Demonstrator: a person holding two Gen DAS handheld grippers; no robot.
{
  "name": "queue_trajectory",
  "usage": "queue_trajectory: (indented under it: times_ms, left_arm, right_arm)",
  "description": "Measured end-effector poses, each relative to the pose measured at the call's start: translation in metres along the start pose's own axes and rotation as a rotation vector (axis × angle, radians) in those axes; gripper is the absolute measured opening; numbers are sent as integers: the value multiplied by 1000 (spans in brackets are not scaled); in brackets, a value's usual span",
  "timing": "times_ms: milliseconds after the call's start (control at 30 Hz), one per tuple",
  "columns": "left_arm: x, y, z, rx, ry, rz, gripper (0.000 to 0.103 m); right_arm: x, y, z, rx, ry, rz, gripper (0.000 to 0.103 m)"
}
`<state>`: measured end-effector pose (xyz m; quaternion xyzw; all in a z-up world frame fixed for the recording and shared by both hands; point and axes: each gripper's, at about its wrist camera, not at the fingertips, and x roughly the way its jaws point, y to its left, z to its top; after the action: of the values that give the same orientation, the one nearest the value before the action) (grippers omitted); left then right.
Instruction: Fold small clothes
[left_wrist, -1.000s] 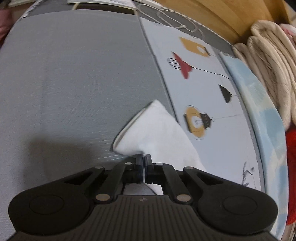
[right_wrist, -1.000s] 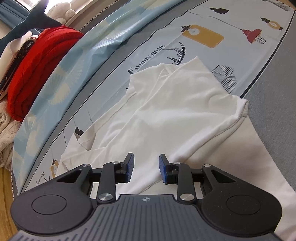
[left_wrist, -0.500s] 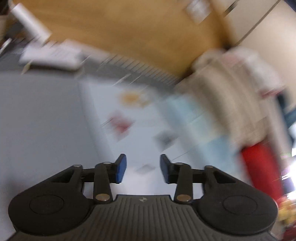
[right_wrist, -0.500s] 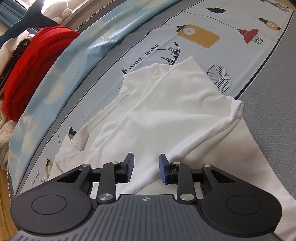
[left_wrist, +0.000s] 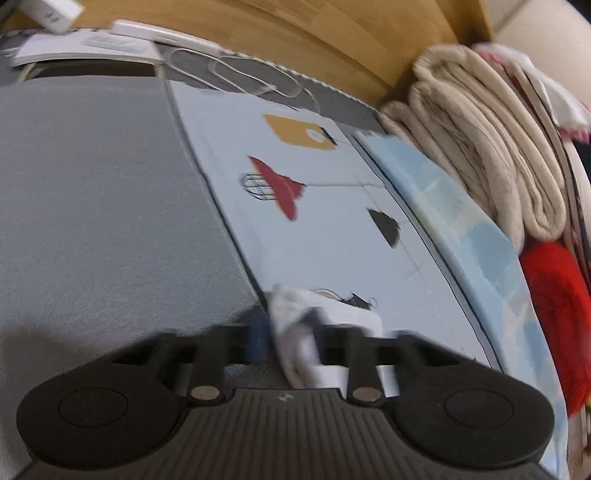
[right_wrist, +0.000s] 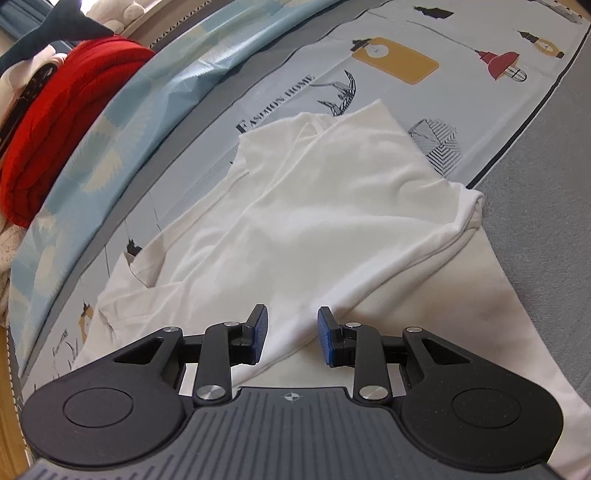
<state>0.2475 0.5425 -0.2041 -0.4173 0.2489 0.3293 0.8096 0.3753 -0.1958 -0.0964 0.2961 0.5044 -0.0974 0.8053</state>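
A: Item 1, shirt (right_wrist: 332, 206). Where is it?

B: White, lying on the printed sheet (right_wrist: 406, 33), one edge reaching onto the grey cover (right_wrist: 546, 192). Partly folded: 1 side is laid over the body, its hem running diagonally toward the right gripper (right_wrist: 291, 338). The other sleeve lies flat at the far side. My reading is that the fold is under way, not finished.

A: Item 2, right gripper?

B: Fingers apart, nothing between them. It hovers low over the near end of the folded flap, the diagonal hem lined up with the gap. Likely placed so it can pinch that edge for the next fold.

A: Item 3, left gripper (left_wrist: 288, 336)?

B: Blurred. A bunch of white cloth (left_wrist: 295, 317) sits in front of its fingers, at the seam where grey cover meets printed sheet. The fingers look spread either side of it, but I cannot tell whether they grip it or are merely around it.

A: Why that spot?

B: Judged only: it is a corner of the shirt, a natural place to hold or lift while the other hand works the opposite end.

A: Item 4, surroundings?

B: Red blanket (right_wrist: 62, 129) and beige blankets (left_wrist: 480, 147) stacked beyond the blue sheet (left_wrist: 461, 221); a white cable (left_wrist: 255, 79) by the headboard (left_wrist: 314, 40). All well apart from the shirt.
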Motion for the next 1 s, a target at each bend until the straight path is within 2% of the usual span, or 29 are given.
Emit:
queue_trajectory:
  times_ms: [33, 67, 133, 167, 200, 267, 300, 400, 467, 567, 667, 800, 900, 1000]
  left_arm:
    - [2, -4, 5, -5, 8, -35, 7]
    - [-9, -9, 9, -4, -41, -58, 7]
    - [-41, -18, 19, 0, -201, -63, 6]
    - [-56, -19, 25, -34, -267, -58, 7]
    - [-62, -18, 27, -68, -274, -15, 7]
    - [-61, -10, 22, -136, -213, 100, 7]
    - [-56, -4, 16, -164, -176, 120, 7]
    - [-38, 1, 3, -123, -71, 164, 7]
    - [-33, 3, 0, -114, -63, 169, 7]
    - [-37, 4, 0, -154, -67, 179, 7]
    - [-64, -27, 7, -112, -109, 103, 7]
    - [-112, -106, -5, 33, -149, -50, 7]
    - [-149, -173, -44, 146, -111, -191, 7]
    - [-174, -234, -108, 258, -44, -327, 7]
  right_arm:
    - [2, -1, 0, -1, 8, -2, 31]
    - [3, -1, -1, -1, 14, -3, 31]
    - [5, 0, -1, -2, 19, -4, 31]
    - [5, 1, -2, -3, 19, -3, 31]
    - [5, 3, -2, -5, 18, -1, 31]
    - [4, 6, -3, -10, 16, 6, 31]
    - [4, 6, -3, -11, 17, 11, 31]
    - [1, 6, -3, -14, 17, 18, 31]
    - [-1, 5, -3, -13, 14, 19, 31]
    - [-5, 3, -2, -11, 10, 24, 31]
    - [-10, 0, 2, -9, -3, 19, 31]
    - [-20, -7, 11, 7, -42, 9, 31]
    - [-25, -13, 16, 22, -57, 19, 31]
    - [-29, -18, 17, 23, -50, 49, 31]
